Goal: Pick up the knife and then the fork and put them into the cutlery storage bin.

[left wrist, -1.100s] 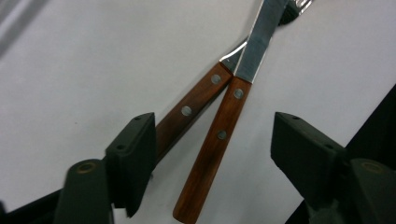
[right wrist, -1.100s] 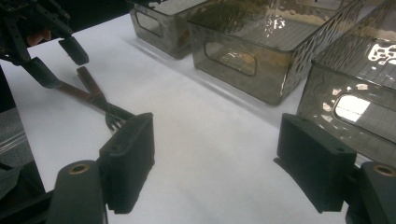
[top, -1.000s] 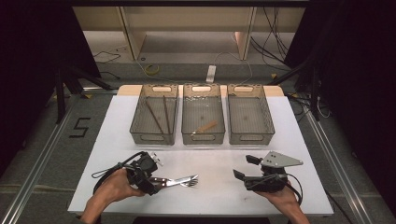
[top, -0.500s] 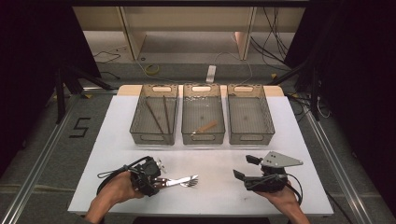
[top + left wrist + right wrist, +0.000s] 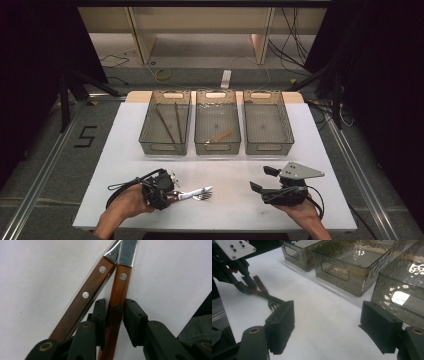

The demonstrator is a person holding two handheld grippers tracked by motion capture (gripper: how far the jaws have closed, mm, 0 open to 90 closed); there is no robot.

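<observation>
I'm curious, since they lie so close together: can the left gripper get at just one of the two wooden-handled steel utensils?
Probably yes. The left gripper, whose jaws have just been closing, straddles one wooden-handled steel utensil; the other utensil lies just outside them.

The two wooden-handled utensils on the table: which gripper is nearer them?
Left. The left gripper has its jaws around one wooden handle; the right gripper sits apart, across the table.

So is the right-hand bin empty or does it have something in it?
Empty as far as the high view shows: the right bin has a bare floor, while the middle bin holds a small wooden piece.
</observation>
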